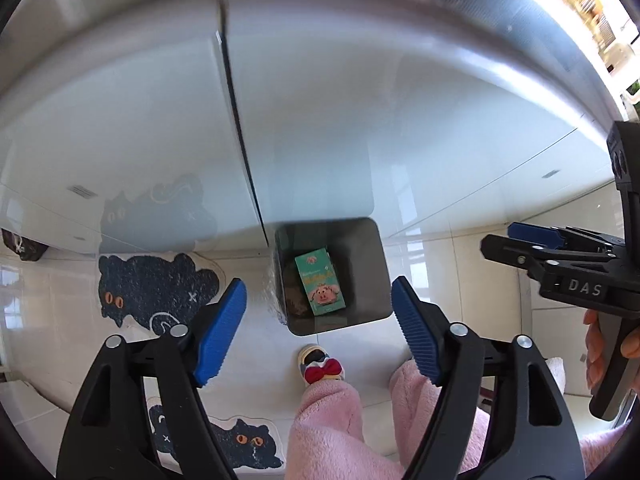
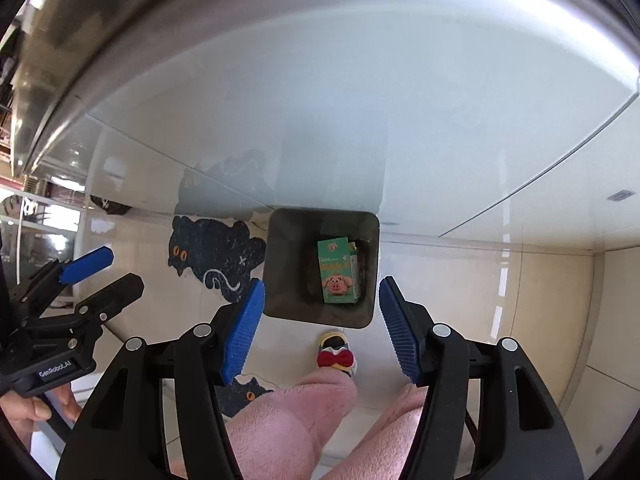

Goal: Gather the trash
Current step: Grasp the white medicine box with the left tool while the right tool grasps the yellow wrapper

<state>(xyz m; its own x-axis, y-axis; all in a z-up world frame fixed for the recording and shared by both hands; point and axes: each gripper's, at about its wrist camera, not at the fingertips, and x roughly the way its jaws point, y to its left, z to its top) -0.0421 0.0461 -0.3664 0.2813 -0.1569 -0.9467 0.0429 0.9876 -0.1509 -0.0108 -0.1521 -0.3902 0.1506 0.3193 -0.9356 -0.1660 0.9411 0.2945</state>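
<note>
A dark square trash bin [image 1: 376, 276] stands on the pale floor against a white cabinet. It also shows in the right wrist view [image 2: 288, 264]. Inside it lies a green carton with a pink pig [image 1: 320, 283], also seen from the right [image 2: 338, 276]. My left gripper [image 1: 318, 330] is open and empty, held high above the bin. My right gripper [image 2: 322, 330] is open and empty, also above the bin. Each gripper shows at the edge of the other's view, the right one [image 1: 516, 240] and the left one [image 2: 108, 276].
White glossy cabinet doors [image 1: 320, 120] rise behind the bin. A black cat-shaped mat [image 1: 156, 288] lies left of the bin, another one [image 1: 240, 444] nearer. The person's pink-trousered legs [image 1: 328, 420] and a slipper with a red bow [image 1: 320, 366] stand just before the bin.
</note>
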